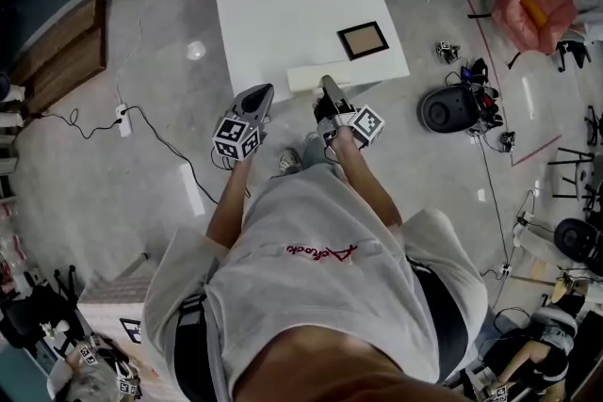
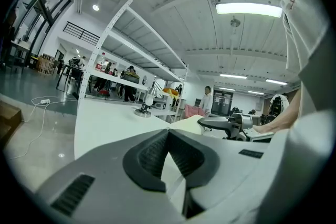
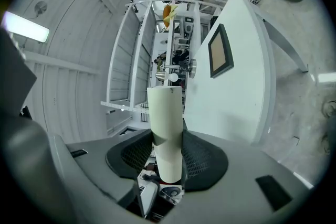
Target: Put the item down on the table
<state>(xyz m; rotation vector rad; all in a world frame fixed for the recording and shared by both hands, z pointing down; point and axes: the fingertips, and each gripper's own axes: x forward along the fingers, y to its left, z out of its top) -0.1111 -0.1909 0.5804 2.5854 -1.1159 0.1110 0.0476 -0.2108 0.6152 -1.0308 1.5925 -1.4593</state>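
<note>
The cream block point(image 3: 165, 107), likely light, stiff and smooth, sits clamped near one end between the right gripper's point(image 3: 167, 136) fingers point(image 3: 202, 157), above the tabletop's point(image 1: 273, 5) near edge. The left gripper's point(image 2: 168, 134) fingers point(image 2: 147, 157) are closed on nothing.

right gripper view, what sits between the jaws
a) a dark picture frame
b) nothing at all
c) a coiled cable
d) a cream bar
d: the right gripper has its pads pressed on either side of a cream bar that sticks out past the jaws, while the dark frame lies apart on the white table.
</note>
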